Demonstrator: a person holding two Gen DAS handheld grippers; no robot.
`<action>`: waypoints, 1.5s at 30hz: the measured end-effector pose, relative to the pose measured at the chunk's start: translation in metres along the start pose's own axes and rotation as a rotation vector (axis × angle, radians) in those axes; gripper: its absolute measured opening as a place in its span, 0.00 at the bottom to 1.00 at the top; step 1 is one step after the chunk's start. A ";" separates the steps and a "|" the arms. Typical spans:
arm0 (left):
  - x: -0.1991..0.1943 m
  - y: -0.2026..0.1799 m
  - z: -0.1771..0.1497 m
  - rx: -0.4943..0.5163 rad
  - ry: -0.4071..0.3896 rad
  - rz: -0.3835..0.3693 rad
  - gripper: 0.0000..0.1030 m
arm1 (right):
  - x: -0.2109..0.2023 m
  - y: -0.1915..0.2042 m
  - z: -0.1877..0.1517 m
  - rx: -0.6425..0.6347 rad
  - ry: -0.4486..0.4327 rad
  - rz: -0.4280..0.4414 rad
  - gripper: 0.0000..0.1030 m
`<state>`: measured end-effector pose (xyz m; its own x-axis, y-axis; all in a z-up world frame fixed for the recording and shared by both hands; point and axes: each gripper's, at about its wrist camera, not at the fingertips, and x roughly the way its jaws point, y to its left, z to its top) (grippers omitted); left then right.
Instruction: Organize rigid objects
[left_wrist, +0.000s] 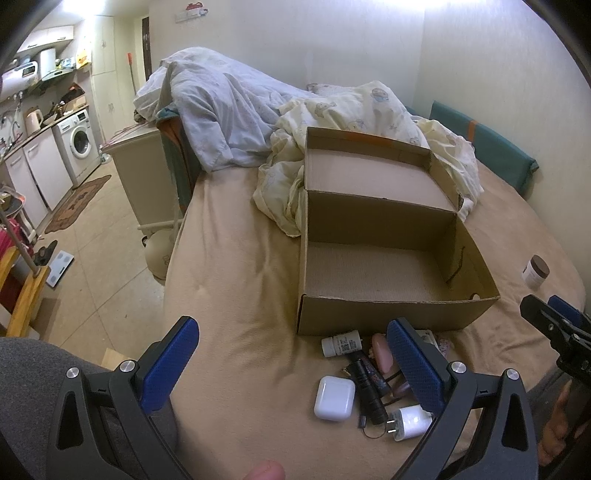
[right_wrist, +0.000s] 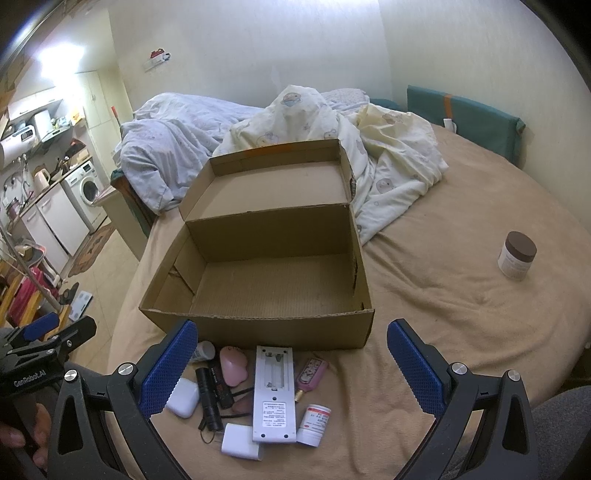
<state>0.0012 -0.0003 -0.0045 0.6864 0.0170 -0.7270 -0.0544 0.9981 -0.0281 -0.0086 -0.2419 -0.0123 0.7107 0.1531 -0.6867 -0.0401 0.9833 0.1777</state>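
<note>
An open cardboard box (left_wrist: 388, 310) (right_wrist: 258, 328) sits on the tan bed with nothing in it. Before its front wall lies a cluster of small items: a white earbud case (left_wrist: 334, 398) (right_wrist: 183, 398), a black flashlight (left_wrist: 371, 391) (right_wrist: 208, 400), a white charger plug (left_wrist: 412, 422) (right_wrist: 242, 441), a white remote (right_wrist: 274, 393) lying back up, a pink bottle (right_wrist: 310, 373), a small white pill bottle (right_wrist: 314, 424) and another small bottle (left_wrist: 341, 343). My left gripper (left_wrist: 291, 365) is open, hovering left of the cluster. My right gripper (right_wrist: 291, 369) is open above it.
A brown-lidded jar (right_wrist: 517, 254) (left_wrist: 535, 271) stands apart on the right of the bed. Rumpled duvets (left_wrist: 332, 122) lie behind the box, a teal cushion (right_wrist: 465, 114) against the wall. On the left the floor drops away toward a washing machine (left_wrist: 79, 142).
</note>
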 end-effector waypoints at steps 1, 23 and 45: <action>-0.001 0.000 0.000 0.000 0.000 0.000 0.99 | 0.000 0.000 0.000 0.000 0.001 0.000 1.00; 0.001 0.001 -0.001 -0.002 0.005 -0.001 0.99 | 0.000 0.000 0.000 -0.002 0.001 0.000 1.00; 0.003 0.003 -0.005 -0.004 0.007 0.003 0.99 | 0.004 0.003 -0.001 -0.003 0.008 0.000 1.00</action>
<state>-0.0006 0.0020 -0.0098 0.6808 0.0198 -0.7322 -0.0595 0.9978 -0.0283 -0.0066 -0.2378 -0.0147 0.7047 0.1540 -0.6926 -0.0426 0.9836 0.1754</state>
